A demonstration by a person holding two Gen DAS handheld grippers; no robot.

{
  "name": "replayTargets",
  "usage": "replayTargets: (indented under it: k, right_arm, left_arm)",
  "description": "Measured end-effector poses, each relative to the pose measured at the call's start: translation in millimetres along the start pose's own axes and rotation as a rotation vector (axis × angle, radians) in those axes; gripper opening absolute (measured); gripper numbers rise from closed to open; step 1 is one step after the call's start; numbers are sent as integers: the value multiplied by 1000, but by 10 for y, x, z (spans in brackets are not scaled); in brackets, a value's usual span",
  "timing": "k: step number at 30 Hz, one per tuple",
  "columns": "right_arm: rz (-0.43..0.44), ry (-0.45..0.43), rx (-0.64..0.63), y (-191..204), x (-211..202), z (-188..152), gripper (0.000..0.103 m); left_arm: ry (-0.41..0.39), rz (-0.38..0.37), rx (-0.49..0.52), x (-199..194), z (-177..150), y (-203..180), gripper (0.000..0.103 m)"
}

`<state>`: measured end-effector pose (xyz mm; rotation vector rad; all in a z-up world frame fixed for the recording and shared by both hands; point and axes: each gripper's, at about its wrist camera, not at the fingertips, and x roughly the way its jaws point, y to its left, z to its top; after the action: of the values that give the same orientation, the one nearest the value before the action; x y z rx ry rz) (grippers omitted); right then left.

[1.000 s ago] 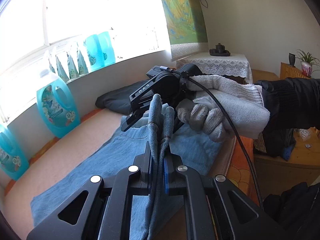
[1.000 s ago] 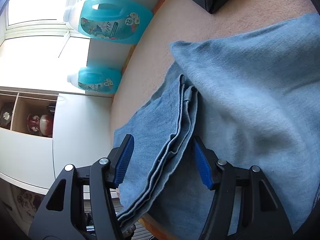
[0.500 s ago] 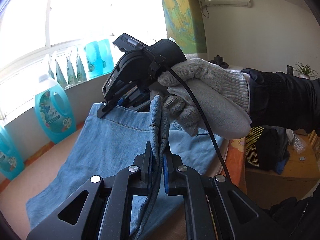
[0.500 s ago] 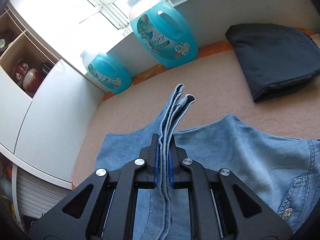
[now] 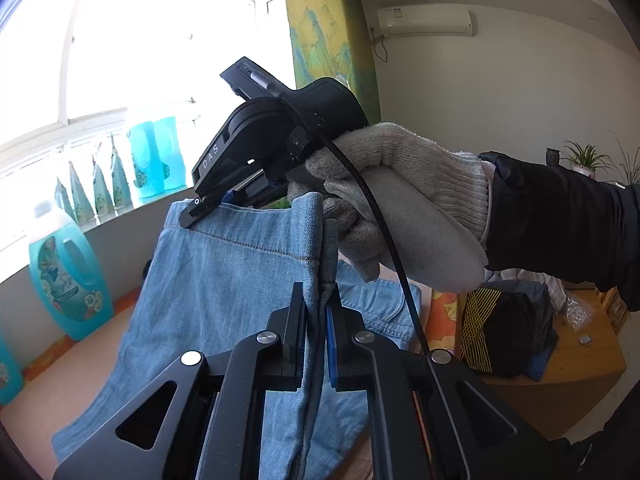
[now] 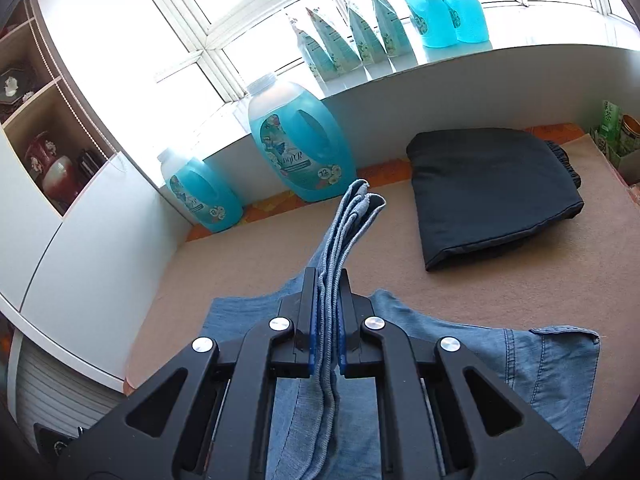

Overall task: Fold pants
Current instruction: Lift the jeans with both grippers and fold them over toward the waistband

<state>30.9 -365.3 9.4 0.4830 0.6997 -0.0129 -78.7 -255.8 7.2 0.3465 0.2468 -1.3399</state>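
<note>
The light blue denim pants (image 5: 224,280) hang as a lifted sheet between both grippers, and their lower part lies on the beige padded surface (image 6: 440,280). My left gripper (image 5: 316,300) is shut on a bunched edge of the denim. In the left wrist view a gloved hand (image 5: 400,200) holds my right gripper (image 5: 208,206), which pinches the top hem further away. In the right wrist view my right gripper (image 6: 328,280) is shut on several stacked denim layers that stick out past its tips. The rest of the pants (image 6: 520,360) spreads below.
A folded black garment (image 6: 492,188) lies on the surface to the right. Teal detergent bottles (image 6: 300,148) stand along the wall under the window. A white cabinet (image 6: 80,240) borders the left side. A dark bag (image 5: 508,328) sits on a wooden table beyond the surface's edge.
My right gripper shut on the stacked denim layers, then rose and rolled upright. Both grippers lifted the pants' edge off the surface, so the denim now hangs between them.
</note>
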Motion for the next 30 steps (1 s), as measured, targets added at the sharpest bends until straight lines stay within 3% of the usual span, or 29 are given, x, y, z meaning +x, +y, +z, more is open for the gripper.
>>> replayTargets:
  k: [18,24,30]
  right_arm:
    - [-69,16,252,-1504,-199,-628,8]
    - [-75,-29,286,-1725,-335,-685,8]
    - [-118,23,295,-1905,-152,-764,7]
  left_arm:
    - [148,-209,83,861,-164,-605,7]
    - [150,-250,103,975,-122,-726,7]
    - [178,-269,91,1043,-142,-658,7]
